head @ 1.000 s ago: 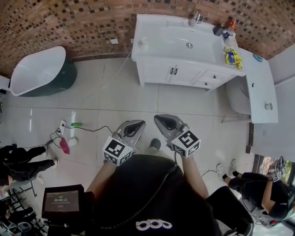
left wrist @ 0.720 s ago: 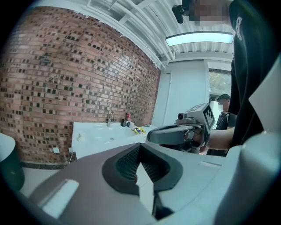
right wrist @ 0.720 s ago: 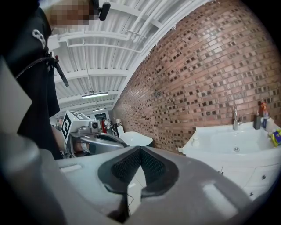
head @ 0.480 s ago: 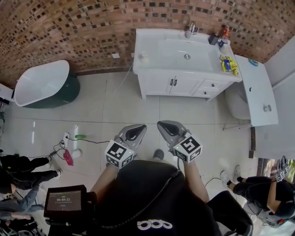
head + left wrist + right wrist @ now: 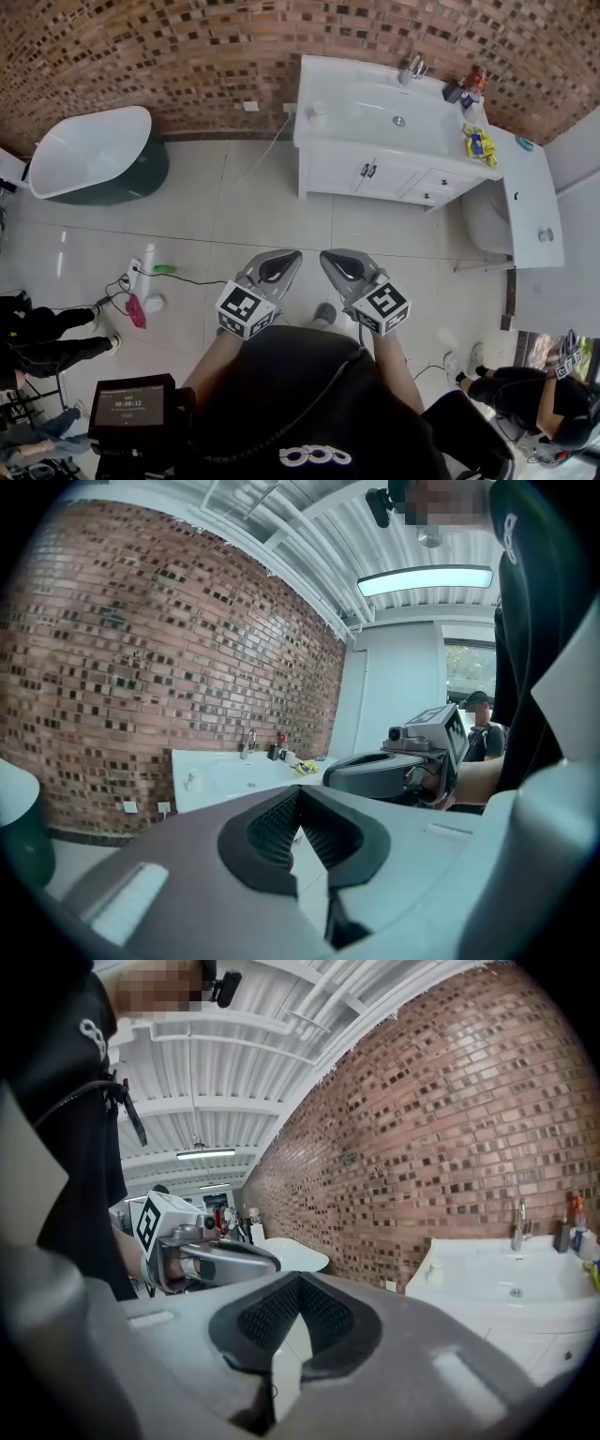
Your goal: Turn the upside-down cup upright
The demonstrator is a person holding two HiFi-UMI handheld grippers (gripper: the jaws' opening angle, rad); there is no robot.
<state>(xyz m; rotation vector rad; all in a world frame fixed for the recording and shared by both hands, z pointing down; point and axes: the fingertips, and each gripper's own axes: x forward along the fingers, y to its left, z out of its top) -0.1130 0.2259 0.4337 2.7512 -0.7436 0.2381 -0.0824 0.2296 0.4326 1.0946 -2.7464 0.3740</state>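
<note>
I hold my left claw [image 5: 298,801] with its dark ribbed pads pressed together at the tips and nothing between them. My right claw [image 5: 300,1285] is pressed together the same way and is also empty. Both hang side by side in front of my chest, apart from each other, over the pale tiled floor [image 5: 253,216] and pointing toward the brick wall [image 5: 141,47].

The small white cup [image 5: 317,114] stands well away from both claws, on the left end of the white vanity worktop [image 5: 337,89], near the front corner and left of the sink basin [image 5: 394,103]. It is too small for me to tell whether its mouth faces up or down. A chrome tap [image 5: 412,67] rises behind the basin. A yellow packet [image 5: 479,143] and some small bottles [image 5: 459,89] lie at the worktop's right end.

To my left, against the same wall, sits a white bathtub with a dark green outside [image 5: 89,155]. On the floor between it and me lie a green object [image 5: 164,269] and a pink cloth [image 5: 134,309], with a black cable [image 5: 202,278] trailing past them.
</note>
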